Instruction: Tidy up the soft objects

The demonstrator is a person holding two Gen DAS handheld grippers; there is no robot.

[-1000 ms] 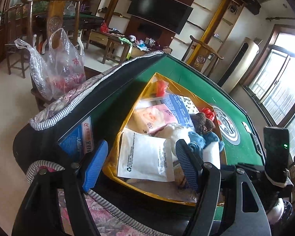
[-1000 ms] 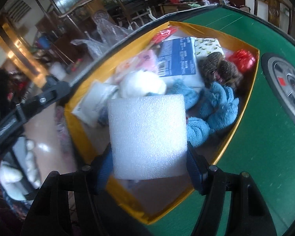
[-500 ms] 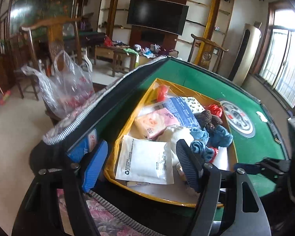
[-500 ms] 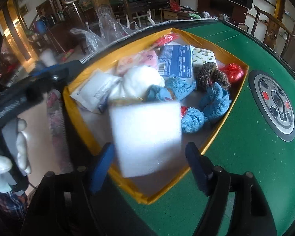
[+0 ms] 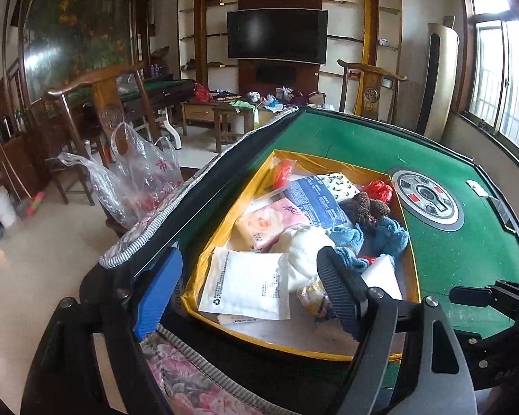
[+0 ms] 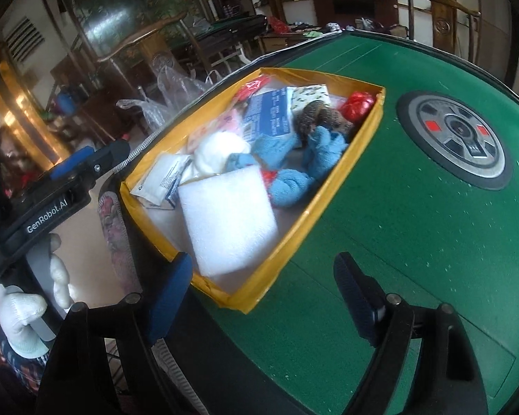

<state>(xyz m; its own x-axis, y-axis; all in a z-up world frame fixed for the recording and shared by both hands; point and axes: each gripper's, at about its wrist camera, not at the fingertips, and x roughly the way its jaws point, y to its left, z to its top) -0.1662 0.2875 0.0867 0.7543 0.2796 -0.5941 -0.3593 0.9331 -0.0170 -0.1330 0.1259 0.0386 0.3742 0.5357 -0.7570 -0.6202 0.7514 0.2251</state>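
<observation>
"GenRobot.AI" stands in white letters on the black body of the left gripper (image 6: 83,164), left of the yellow box (image 6: 332,200). A red character marks the clear plastic bag (image 5: 145,176) left of that box. The white packet (image 5: 245,285) inside it bears a recycling symbol (its small print is unreadable).

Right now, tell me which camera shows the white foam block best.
The right wrist view: the white foam block lies whole and unobstructed at the near end of the yellow box. In the left wrist view only a sliver shows, hidden behind one finger of the left tool.
</observation>
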